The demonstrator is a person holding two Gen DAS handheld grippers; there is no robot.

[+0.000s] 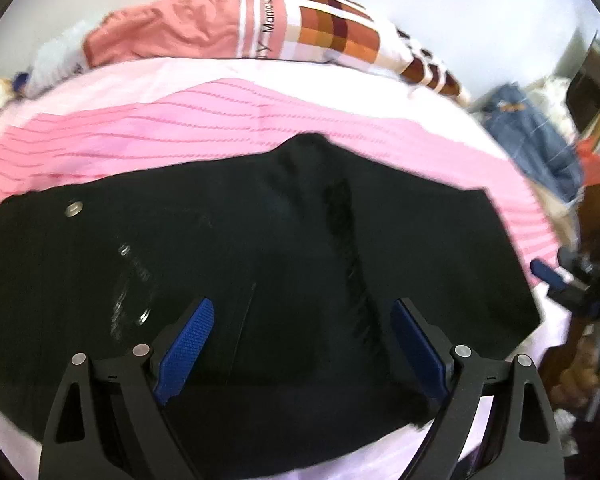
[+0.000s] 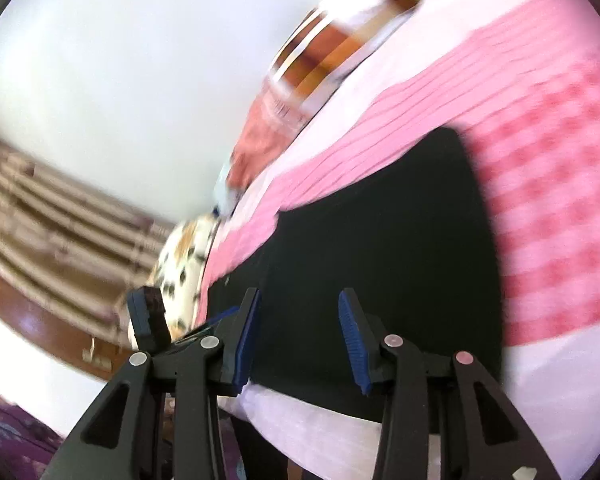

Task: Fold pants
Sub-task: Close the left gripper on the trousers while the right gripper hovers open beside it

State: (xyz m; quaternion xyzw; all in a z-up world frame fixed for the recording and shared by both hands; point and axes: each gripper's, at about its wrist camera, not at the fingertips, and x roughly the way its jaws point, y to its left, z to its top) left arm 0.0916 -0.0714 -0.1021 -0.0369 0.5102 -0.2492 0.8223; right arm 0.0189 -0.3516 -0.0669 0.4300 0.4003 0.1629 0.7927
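Observation:
Black pants (image 1: 260,260) lie flat on a pink striped bedspread (image 1: 180,128), with a metal button (image 1: 74,210) showing at their left end. My left gripper (image 1: 304,320) hovers over the pants' near part, open wide, its blue pads apart with nothing between them. In the right wrist view, which is blurred, my right gripper (image 2: 300,320) is open at the near edge of the pants (image 2: 380,240), and nothing is clamped between its pads. The bedspread (image 2: 540,200) runs off to the right there.
A pink pillow (image 1: 172,28) and a checked pillow (image 1: 332,28) lie at the far side of the bed against a white wall. Blue denim clothing (image 1: 540,140) is piled off the bed's right edge. A spotted soft toy (image 2: 180,264) sits near the bed's corner.

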